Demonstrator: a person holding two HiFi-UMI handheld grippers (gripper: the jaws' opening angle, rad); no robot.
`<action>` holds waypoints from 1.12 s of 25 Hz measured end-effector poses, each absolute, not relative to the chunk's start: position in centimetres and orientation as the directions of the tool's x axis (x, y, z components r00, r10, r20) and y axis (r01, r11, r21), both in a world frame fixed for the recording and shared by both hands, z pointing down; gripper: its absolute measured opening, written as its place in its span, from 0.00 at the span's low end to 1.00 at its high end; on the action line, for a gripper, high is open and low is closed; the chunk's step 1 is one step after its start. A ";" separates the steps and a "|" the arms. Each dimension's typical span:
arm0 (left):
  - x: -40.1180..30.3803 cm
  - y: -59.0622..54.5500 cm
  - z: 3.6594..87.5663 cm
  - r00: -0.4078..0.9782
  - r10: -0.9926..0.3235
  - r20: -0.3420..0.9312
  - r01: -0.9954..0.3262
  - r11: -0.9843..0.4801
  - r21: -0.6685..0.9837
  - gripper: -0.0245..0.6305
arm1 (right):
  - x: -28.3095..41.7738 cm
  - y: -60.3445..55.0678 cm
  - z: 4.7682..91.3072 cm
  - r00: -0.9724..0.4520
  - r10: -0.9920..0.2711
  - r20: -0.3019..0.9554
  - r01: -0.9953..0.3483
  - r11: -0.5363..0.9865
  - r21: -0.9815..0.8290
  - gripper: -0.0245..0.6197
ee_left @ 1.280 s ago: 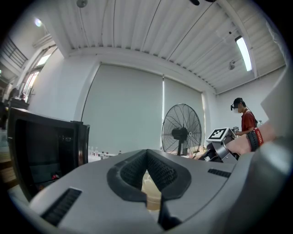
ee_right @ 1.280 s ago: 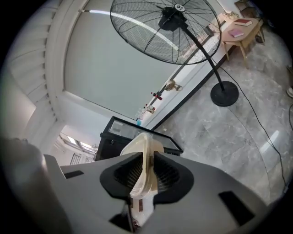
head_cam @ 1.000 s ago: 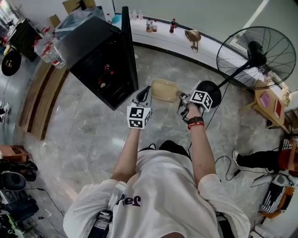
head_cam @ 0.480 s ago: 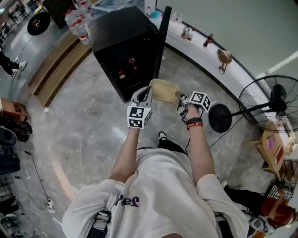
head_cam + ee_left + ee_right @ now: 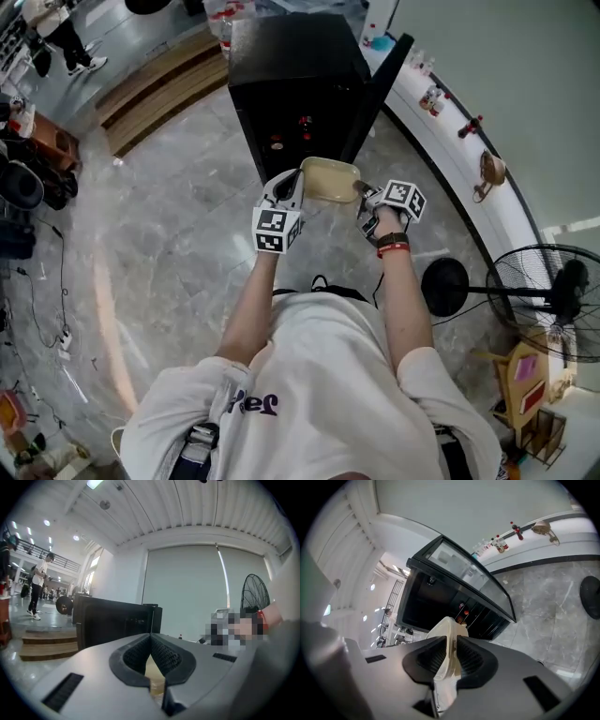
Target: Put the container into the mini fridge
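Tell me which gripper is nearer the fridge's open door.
Right. The right gripper grips the container's end on the door's side; the left gripper holds the opposite end.

The right gripper (image 5: pixel 451 643) has its two jaws pressed on the thin rim of a pale container (image 5: pixel 447 626), which stands up between the black pads. Behind it is a black fridge (image 5: pixel 429 603) with its glass door (image 5: pixel 474 577) swung open to the right. Small red things (image 5: pixel 465 614) sit on a shelf inside. The floor (image 5: pixel 543 618) is grey stone. A few bottles (image 5: pixel 514 528) stand on a white ledge (image 5: pixel 565 540) along the wall.
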State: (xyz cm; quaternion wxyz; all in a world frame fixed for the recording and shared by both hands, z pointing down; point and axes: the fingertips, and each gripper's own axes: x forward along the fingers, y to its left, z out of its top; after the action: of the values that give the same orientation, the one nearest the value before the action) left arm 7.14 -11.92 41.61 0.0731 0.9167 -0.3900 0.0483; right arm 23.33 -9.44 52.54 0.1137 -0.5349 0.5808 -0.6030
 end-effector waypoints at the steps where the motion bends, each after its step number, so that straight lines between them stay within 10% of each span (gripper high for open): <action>1: 7.2 -12.0 41.8 0.679 -0.719 0.148 -0.733 -0.673 0.094 0.07 | 23.5 -9.9 52.6 -0.417 -0.752 0.511 -0.491 -0.287 -0.823 0.16; 28: 2.4 -21.7 49.2 0.543 -0.812 0.212 -0.839 -0.523 0.147 0.07 | 17.4 -25.8 60.8 -0.563 -0.628 0.538 -0.585 -0.157 -0.796 0.13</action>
State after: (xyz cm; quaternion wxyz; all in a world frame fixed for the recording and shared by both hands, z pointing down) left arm 2.41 -21.68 49.25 0.1161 0.8707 -0.4743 0.0583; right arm 17.36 -25.81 60.80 0.0177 -0.4670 0.6491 -0.6002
